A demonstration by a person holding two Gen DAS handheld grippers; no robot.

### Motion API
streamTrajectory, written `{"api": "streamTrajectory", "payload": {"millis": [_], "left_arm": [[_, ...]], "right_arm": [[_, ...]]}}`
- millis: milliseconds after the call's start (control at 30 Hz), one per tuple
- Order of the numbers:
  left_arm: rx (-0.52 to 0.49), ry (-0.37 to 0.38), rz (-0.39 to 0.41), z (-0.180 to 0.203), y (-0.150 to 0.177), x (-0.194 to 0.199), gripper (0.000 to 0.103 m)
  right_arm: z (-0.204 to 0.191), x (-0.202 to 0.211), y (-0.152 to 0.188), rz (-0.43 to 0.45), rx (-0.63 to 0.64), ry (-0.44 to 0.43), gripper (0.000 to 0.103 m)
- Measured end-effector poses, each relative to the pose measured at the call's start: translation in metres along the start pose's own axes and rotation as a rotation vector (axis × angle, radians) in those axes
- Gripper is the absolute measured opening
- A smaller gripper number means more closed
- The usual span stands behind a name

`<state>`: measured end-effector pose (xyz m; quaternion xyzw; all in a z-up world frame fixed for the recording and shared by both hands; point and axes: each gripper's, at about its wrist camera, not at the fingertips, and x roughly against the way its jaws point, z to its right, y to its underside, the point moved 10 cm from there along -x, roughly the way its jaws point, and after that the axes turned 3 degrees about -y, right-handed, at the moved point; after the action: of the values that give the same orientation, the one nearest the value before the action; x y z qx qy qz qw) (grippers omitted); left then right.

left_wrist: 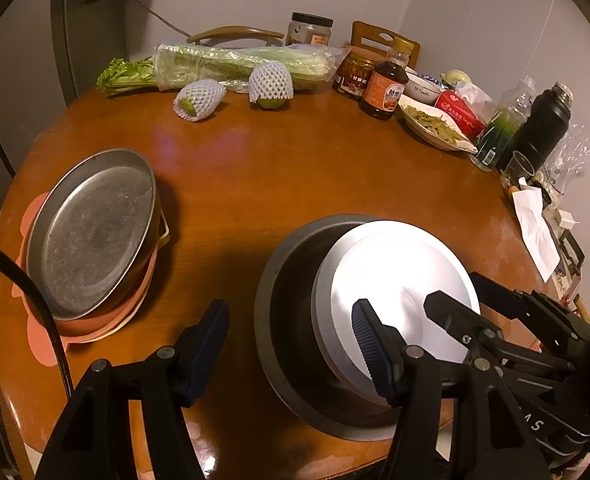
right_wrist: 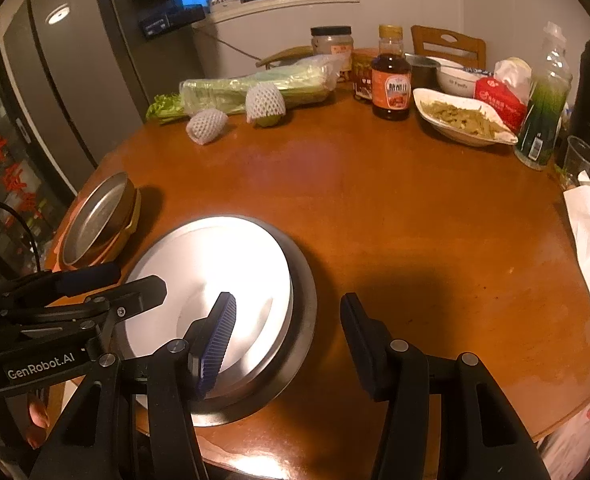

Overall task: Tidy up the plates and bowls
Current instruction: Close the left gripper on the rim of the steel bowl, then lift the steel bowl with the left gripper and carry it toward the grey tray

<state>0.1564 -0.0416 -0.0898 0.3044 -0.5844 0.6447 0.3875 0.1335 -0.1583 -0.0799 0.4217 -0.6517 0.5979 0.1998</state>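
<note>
1. The left gripper (left_wrist: 291, 344) is hanging wide open at the near table edge, gripping nothing; its right finger (left_wrist: 369, 342) is crossing in front of the white plate (left_wrist: 395, 276).
2. The right gripper (right_wrist: 289, 330) is also gaping wide and empty, its left finger (right_wrist: 219, 336) hovering over that plate, which is sitting in the dark bowl (right_wrist: 303, 304) at its 10 o'clock.
3. The plate, being round, is offering no long axis; both grippers are about equally near.
4. The metal pan (left_wrist: 91, 232) is resting on an orange mat (left_wrist: 43, 344) at the left gripper's 10 o'clock.
5. The brown round table (right_wrist: 395, 208) is carrying celery (right_wrist: 255, 88), bottles and food at 12 o'clock.
</note>
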Motion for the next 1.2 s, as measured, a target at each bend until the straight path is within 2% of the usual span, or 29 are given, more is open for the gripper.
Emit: {"api": "streamTrajectory", "payload": {"millis": [367, 600, 967, 1067, 1133, 1200], "left_arm": [[0.003, -0.002, -0.032, -0.002, 0.002, -0.016, 0.064], [0.011, 0.003, -0.044, -0.005, 0.002, -0.022, 0.068], [0.037, 0.036, -0.090, -0.004, 0.009, -0.035, 0.069], [0.039, 0.050, -0.084, -0.001, 0.009, -0.035, 0.066], [0.045, 0.083, -0.086, 0.003, 0.009, -0.034, 0.053], [0.050, 0.111, -0.093, 0.008, 0.011, -0.033, 0.049]], "right_arm": [[0.002, -0.015, 0.005, -0.042, -0.029, -0.030, 0.056], [0.001, -0.023, 0.009, -0.068, -0.055, -0.056, 0.056], [-0.001, -0.025, 0.012, -0.065, -0.055, -0.080, 0.054], [-0.004, -0.024, 0.012, -0.061, -0.044, -0.094, 0.046], [-0.006, -0.023, 0.011, -0.057, -0.038, -0.099, 0.045], [-0.007, -0.022, 0.011, -0.051, -0.039, -0.104, 0.042]]}}
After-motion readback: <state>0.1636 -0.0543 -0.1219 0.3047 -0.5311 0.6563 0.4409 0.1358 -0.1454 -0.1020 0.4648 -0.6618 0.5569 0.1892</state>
